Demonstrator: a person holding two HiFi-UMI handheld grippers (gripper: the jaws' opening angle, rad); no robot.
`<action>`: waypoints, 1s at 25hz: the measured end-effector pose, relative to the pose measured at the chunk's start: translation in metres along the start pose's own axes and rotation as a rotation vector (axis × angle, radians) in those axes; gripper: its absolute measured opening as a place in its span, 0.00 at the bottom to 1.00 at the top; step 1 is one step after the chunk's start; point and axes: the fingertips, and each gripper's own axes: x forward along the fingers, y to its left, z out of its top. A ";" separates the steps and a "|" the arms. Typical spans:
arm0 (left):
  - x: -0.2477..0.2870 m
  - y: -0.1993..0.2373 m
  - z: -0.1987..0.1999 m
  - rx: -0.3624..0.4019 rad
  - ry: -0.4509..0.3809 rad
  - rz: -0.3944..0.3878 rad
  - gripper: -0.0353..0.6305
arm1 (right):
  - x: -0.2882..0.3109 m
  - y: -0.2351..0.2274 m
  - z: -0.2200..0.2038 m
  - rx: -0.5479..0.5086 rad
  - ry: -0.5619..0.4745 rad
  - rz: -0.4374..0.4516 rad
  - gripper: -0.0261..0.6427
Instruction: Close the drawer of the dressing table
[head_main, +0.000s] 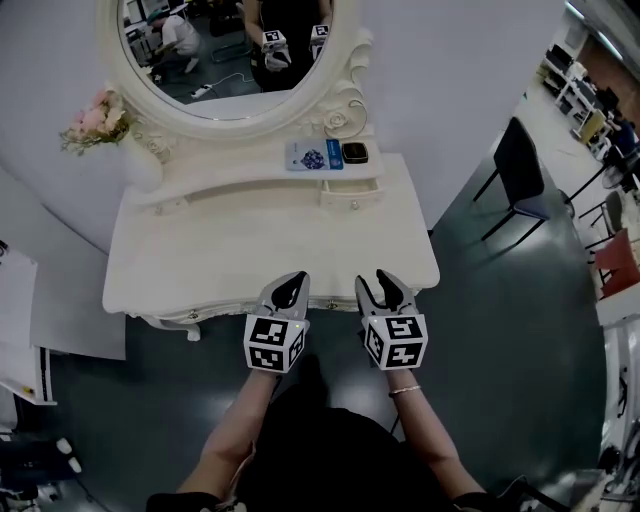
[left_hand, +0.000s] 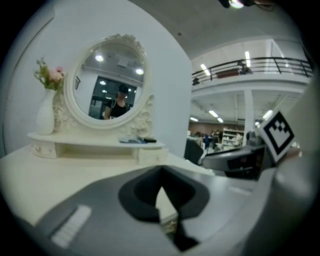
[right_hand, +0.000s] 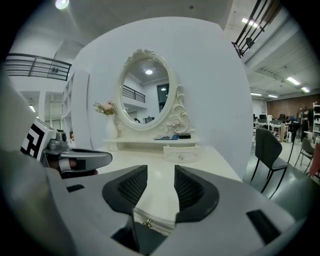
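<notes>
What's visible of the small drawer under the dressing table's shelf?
The small drawer is cream-white, looks like painted wood, with a curved front and one centre knob. It sits under the shelf, at its right end, on the tabletop, pulled partly out past the shelf edge. Nothing touches its front; the left gripper and right gripper hang at the tabletop's front edge.

Right gripper (right_hand: 160, 172) hovering with jaws parted above a cream dressing table (right_hand: 212, 159).

Its dark ribbed pads (right_hand: 131, 187) are framing a bare strip of tabletop, and a small gold knob (right_hand: 148, 224) is showing on the table's front edge just below them. Farther back, an oval mirror (right_hand: 147, 87) in a carved frame is standing against a pale wall. A vase of pink flowers (right_hand: 111, 130) is sitting to its left. A small drawer (right_hand: 181, 154) is jutting forward under the shelf. The left gripper (right_hand: 80, 160) is showing at far left, a dark chair (right_hand: 267, 150) at right.
</notes>
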 end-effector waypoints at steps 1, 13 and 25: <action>0.006 0.006 0.001 -0.001 0.003 -0.004 0.06 | 0.008 -0.002 0.003 -0.001 0.003 -0.007 0.27; 0.055 0.047 0.005 -0.003 0.027 -0.064 0.06 | 0.073 -0.012 0.019 0.020 0.025 -0.068 0.27; 0.077 0.056 0.004 -0.017 0.043 -0.079 0.06 | 0.104 -0.033 0.022 0.006 0.051 -0.110 0.27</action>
